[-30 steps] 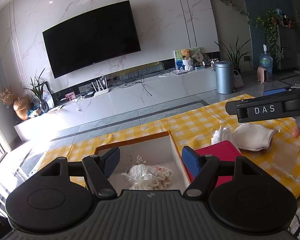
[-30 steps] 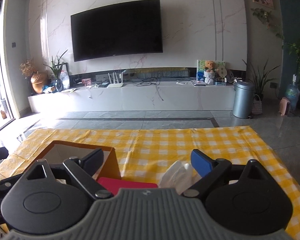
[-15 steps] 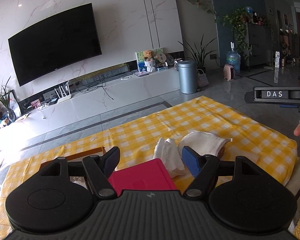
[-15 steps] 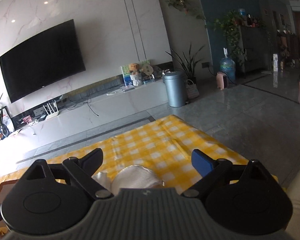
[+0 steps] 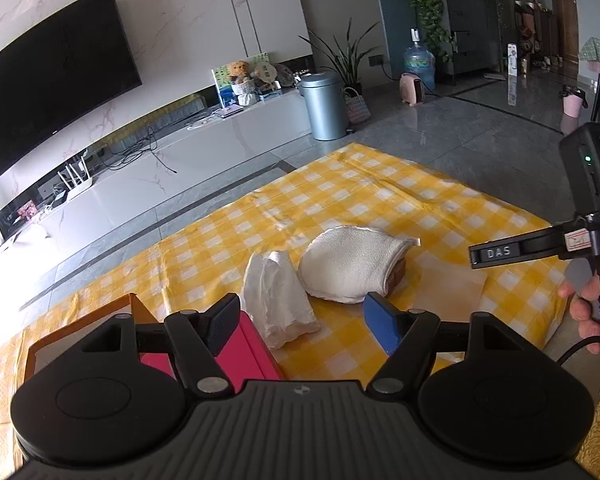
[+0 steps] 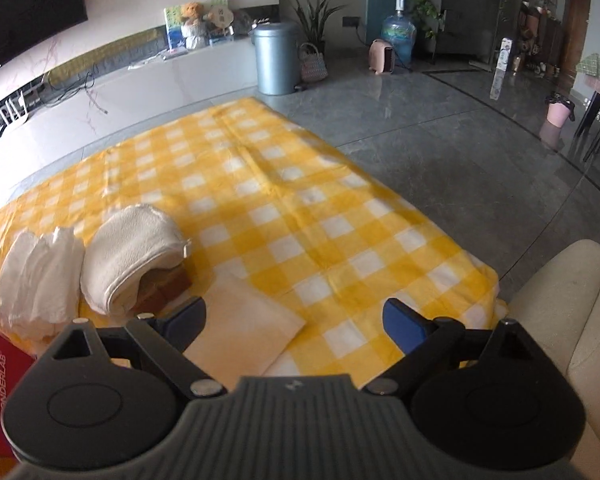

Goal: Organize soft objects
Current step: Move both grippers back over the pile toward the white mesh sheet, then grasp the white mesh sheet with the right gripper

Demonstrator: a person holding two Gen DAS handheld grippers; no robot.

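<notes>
A crumpled white tissue (image 5: 278, 296) lies on the yellow checked cloth (image 5: 340, 196), with a folded cream towel (image 5: 352, 262) to its right resting over a brown block (image 6: 162, 288). A flat pale bag (image 6: 240, 332) lies in front of them. My left gripper (image 5: 302, 324) is open and empty, hovering just before the tissue. My right gripper (image 6: 296, 320) is open and empty above the pale bag; the tissue (image 6: 36, 280) and towel (image 6: 132, 252) are to its left. The right gripper's body (image 5: 540, 244) shows at the right of the left wrist view.
A red box (image 5: 240, 354) sits under my left finger, beside an orange-rimmed open box (image 5: 80, 320). The table's right edge drops to a grey tiled floor (image 6: 460, 152). A cream sofa arm (image 6: 572, 312) is at the near right. A TV stand and bin stand beyond.
Both grippers have swung to the right, away from the open box toward the tissue, towel and pale bag. Both stayed open and empty.
</notes>
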